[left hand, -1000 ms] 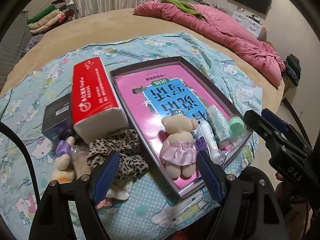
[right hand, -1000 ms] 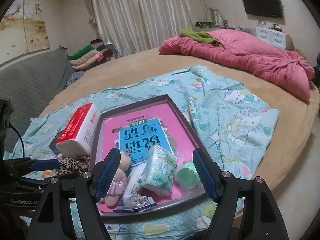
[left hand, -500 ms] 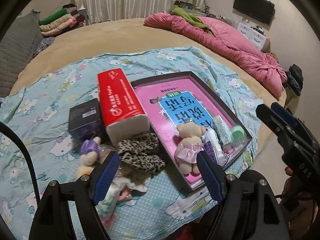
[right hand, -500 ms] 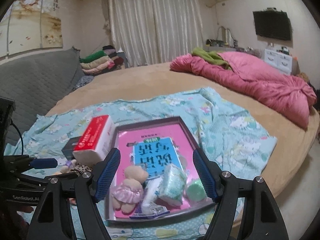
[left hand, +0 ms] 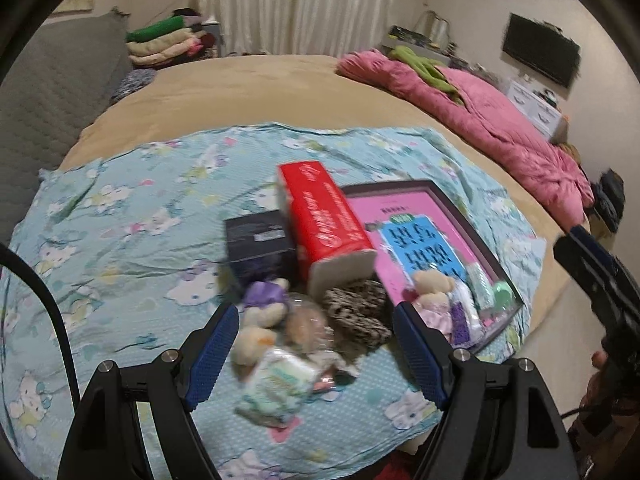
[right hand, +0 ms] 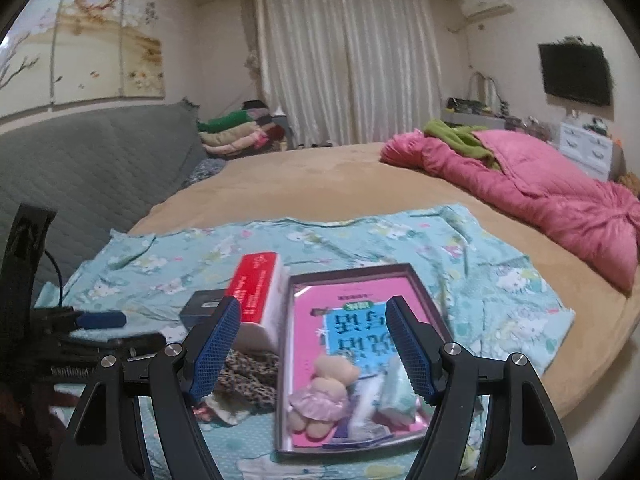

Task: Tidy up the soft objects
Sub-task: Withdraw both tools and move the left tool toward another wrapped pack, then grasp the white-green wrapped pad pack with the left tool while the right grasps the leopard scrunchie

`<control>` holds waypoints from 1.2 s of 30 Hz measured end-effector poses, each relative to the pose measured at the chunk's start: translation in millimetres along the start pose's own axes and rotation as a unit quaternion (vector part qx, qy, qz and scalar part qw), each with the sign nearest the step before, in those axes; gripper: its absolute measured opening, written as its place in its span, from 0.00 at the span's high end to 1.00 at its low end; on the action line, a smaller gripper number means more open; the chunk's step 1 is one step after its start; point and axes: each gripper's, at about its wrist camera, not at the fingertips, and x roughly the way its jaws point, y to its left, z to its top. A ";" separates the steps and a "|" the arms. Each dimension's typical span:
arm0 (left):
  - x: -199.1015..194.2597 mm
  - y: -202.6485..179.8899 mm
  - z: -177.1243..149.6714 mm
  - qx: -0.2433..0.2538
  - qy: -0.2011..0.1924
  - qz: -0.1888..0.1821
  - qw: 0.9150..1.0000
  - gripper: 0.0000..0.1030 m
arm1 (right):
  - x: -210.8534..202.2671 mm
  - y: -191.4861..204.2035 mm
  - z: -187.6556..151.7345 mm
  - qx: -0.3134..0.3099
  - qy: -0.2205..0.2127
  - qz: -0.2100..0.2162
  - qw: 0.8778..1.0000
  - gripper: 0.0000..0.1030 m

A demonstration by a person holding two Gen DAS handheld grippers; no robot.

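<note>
Fuzzy leopard scrunchie beside boxy red tissue pack.

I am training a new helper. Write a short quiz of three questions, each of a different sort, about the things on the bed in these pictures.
1. True or false: the bear in the pink skirt lies inside the tray.
2. Which lies outside the tray? A) red tissue pack B) green round item C) pink book
3. Fill in: both the left tool and the right tool are ____ and hold nothing.

Key: 1 true; 2 A; 3 open.
</note>
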 end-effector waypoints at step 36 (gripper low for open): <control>74.3 53.7 -78.3 -0.009 0.105 -0.044 0.993 0.17 | 109.9 73.2 -75.3 -0.148 0.153 0.041 0.976 0.26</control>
